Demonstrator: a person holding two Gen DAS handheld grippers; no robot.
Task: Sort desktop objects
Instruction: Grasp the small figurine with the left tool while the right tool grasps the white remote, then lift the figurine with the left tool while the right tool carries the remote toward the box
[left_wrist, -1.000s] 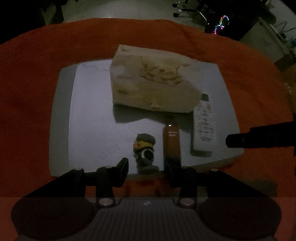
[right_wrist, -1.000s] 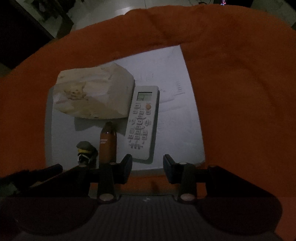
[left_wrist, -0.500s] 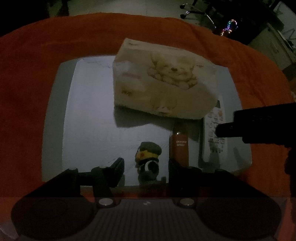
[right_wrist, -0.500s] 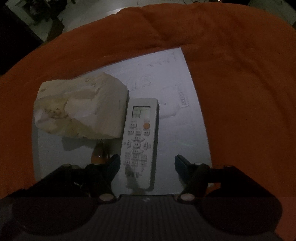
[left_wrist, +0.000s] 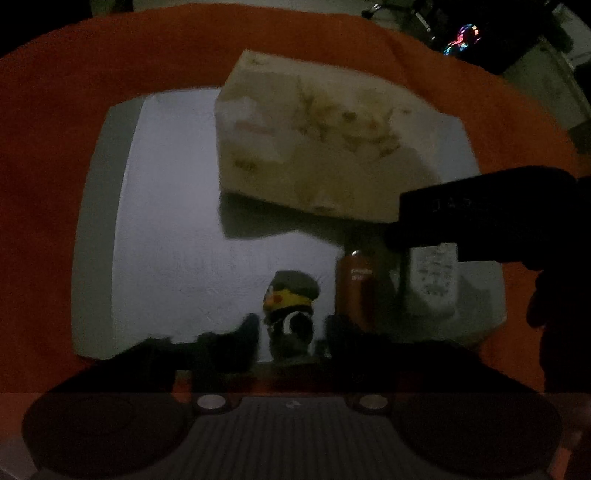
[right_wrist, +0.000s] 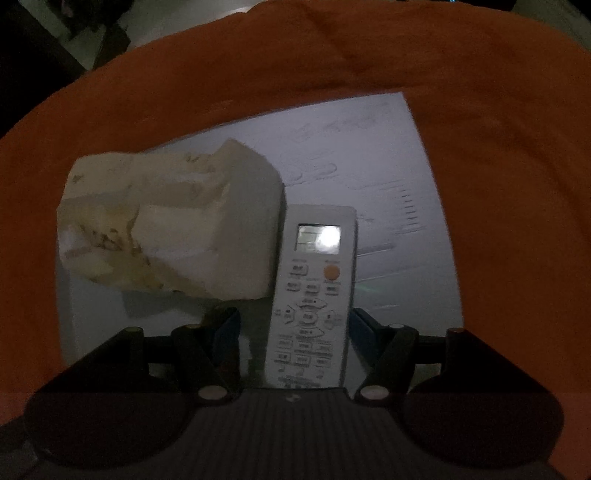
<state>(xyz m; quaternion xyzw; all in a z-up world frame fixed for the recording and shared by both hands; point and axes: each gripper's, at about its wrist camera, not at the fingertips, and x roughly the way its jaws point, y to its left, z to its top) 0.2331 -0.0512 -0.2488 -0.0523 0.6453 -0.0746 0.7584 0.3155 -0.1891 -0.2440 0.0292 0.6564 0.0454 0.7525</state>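
Note:
A small toy figure (left_wrist: 291, 302) with a dark cap and yellow face stands near the front edge of a pale grey mat (left_wrist: 166, 236). My left gripper (left_wrist: 290, 332) is open with a finger on each side of the figure. A brown bottle (left_wrist: 356, 284) lies just right of it. A white remote (right_wrist: 314, 295) lies lengthwise between the fingers of my open right gripper (right_wrist: 293, 325); the jaws are apart from its sides. The remote also shows in the left wrist view (left_wrist: 434, 277), partly hidden by the right gripper's dark body (left_wrist: 480, 218).
A cream tissue pack (left_wrist: 321, 147) with a bear print sits at the back of the mat, touching the remote's left side in the right wrist view (right_wrist: 173, 225). An orange cloth (right_wrist: 498, 147) covers the table all around. Dark room clutter lies beyond.
Both grippers moved forward and lower. The left fingers now straddle the toy figure. The right fingers, which opened wider, now straddle the remote's lower half.

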